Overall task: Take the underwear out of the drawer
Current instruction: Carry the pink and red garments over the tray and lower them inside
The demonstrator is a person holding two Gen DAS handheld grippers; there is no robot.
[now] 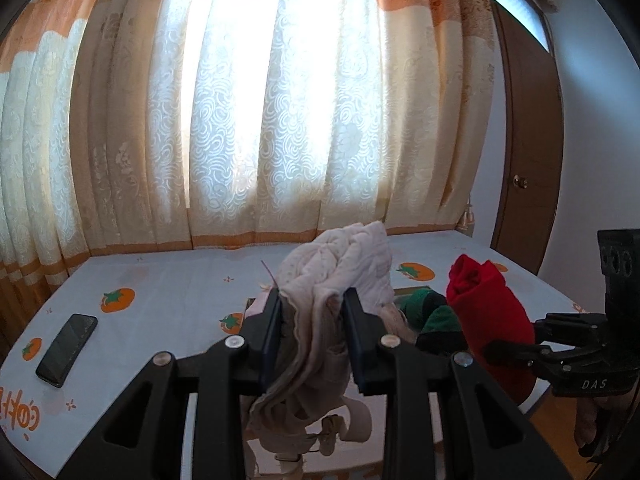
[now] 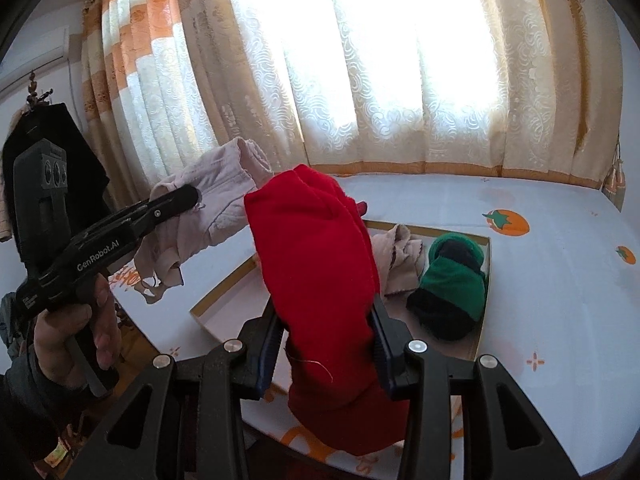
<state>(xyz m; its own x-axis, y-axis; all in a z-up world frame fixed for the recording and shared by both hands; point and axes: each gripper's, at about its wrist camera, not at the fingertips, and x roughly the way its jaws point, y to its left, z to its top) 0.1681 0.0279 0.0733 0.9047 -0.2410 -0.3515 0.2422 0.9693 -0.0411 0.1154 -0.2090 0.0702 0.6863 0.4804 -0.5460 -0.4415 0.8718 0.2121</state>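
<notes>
While my left claw (image 1: 314,304) pinched the pale pink underwear (image 1: 340,272) above the bed sheet (image 1: 168,280), its camera catching the phone (image 1: 67,350), my right claw (image 2: 326,320), in its own view, pinched the red underwear (image 2: 316,248) over the drawer (image 2: 224,292), where a green pair (image 2: 456,280) lay.

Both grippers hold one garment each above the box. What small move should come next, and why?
Probably carry both sideways over bare sheet and lower them: the left gripper grips the pink garment, the right gripper the red garment, both clear of the tray.
</notes>
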